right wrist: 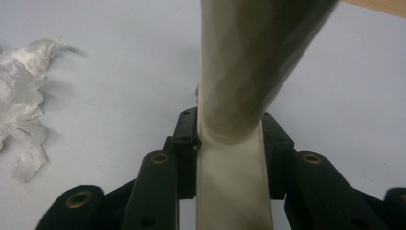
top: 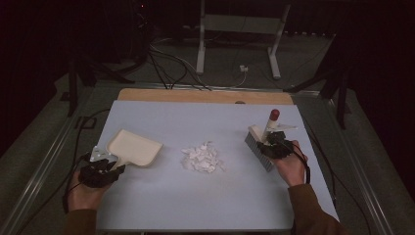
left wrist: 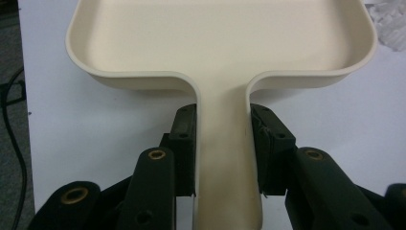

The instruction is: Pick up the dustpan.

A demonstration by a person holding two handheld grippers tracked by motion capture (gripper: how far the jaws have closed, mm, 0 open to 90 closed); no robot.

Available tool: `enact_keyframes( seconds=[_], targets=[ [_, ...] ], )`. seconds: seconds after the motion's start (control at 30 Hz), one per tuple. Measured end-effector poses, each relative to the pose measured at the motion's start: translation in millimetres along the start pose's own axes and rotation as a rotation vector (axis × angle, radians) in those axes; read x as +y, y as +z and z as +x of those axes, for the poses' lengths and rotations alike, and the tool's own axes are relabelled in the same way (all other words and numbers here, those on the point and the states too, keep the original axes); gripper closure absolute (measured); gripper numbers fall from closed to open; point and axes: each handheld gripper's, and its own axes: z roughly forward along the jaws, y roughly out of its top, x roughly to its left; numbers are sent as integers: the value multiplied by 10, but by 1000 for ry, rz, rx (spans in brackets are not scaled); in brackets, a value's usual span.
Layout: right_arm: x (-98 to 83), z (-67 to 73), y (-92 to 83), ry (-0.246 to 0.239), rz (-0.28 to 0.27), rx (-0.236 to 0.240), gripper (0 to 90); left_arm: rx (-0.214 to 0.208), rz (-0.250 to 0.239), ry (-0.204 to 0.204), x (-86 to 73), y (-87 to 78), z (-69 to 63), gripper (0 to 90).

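White table [top: 161, 196]: unmarked cream dustpan [top: 134, 148], brush [top: 262, 142], paper scraps [top: 202, 157]

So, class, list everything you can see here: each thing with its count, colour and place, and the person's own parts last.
Dustpan: one, cream, left on the sheet, handle clamped in the left gripper.
Brush: one, cream handle with red tip, grey bristles, right on the sheet, held in the right gripper.
Paper scraps: one pile, white, middle of the sheet.
Sheet: one, pale blue-white, covering the table.
Table: one, wooden edge at the far side.
Left gripper: black, shut on the dustpan.
Right gripper: black, shut on the brush.
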Motion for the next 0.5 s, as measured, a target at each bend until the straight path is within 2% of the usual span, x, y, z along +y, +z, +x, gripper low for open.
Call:
enact_keyframes(
  seconds=[0.5],
  targets=[
    [4, -4, 4, 5, -1, 1, 665, -51, -30, 91, 45, -52, -13, 668]
  ],
)
